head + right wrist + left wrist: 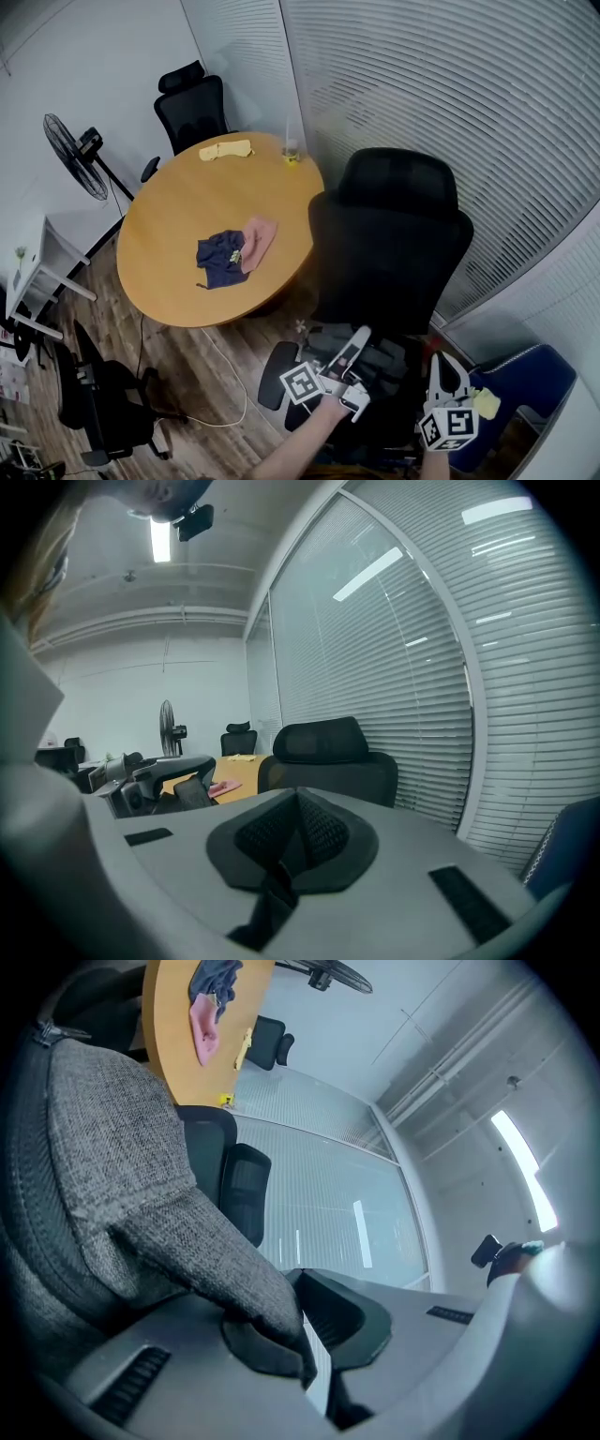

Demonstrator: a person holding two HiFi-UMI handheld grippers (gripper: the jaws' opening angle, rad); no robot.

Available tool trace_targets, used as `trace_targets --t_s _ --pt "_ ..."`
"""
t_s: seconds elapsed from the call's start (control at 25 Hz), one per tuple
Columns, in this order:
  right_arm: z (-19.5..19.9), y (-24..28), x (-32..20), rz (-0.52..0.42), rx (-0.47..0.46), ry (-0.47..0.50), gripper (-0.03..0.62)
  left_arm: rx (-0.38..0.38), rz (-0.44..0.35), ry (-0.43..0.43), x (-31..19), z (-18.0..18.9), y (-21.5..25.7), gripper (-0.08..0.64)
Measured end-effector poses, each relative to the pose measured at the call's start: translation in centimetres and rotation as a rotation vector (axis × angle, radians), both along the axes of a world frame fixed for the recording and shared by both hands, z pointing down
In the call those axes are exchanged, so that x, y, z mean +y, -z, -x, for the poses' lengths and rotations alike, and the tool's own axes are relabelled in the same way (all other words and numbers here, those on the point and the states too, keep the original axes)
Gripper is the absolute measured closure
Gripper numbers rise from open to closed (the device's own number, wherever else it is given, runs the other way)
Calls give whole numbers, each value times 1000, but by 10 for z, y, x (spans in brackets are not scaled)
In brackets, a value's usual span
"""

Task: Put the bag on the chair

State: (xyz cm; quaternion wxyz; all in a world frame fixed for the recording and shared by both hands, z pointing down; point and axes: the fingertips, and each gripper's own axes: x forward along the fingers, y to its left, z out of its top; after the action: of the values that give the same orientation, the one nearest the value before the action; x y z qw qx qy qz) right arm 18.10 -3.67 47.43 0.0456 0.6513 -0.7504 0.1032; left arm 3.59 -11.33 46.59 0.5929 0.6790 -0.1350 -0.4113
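Observation:
A grey woven bag point(386, 362) lies low in front of the black office chair point(389, 239), over its seat as far as I can tell. My left gripper point(362, 336) reaches into it from the left. In the left gripper view the bag point(122, 1147) fills the left side, and the left gripper point(302, 1324) is shut on a fold of its fabric. My right gripper point(444, 367) is to the right of the bag, pointing up, apart from it. In its own view the right gripper point(296, 803) is shut on nothing, facing the chair point(323, 752).
A round wooden table point(178, 216) stands left of the chair, carrying blue and pink cloths point(234, 251), a yellow cloth point(226, 149) and a small cup point(292, 153). A second black chair point(192, 108) and a fan point(73, 155) stand beyond. A blinds-covered glass wall point(450, 94) runs on the right.

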Motion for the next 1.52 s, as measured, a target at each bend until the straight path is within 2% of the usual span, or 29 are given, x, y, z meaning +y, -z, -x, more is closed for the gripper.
trace_targets --t_s 0.68,1.0,1.36,1.52 --pt "-34 -27 -54 74 -6 39 580 -4 113 71 -67 -37 -39 537" --pt "-35 -39 -76 109 16 108 580 -37 174 52 -89 -56 -67 537" --pt "-29 -63 -96 149 -17 152 580 -57 130 54 -109 -64 -77 535" --pt "-26 -68 -100 161 -18 157 580 -42 109 59 -112 -64 -80 535"
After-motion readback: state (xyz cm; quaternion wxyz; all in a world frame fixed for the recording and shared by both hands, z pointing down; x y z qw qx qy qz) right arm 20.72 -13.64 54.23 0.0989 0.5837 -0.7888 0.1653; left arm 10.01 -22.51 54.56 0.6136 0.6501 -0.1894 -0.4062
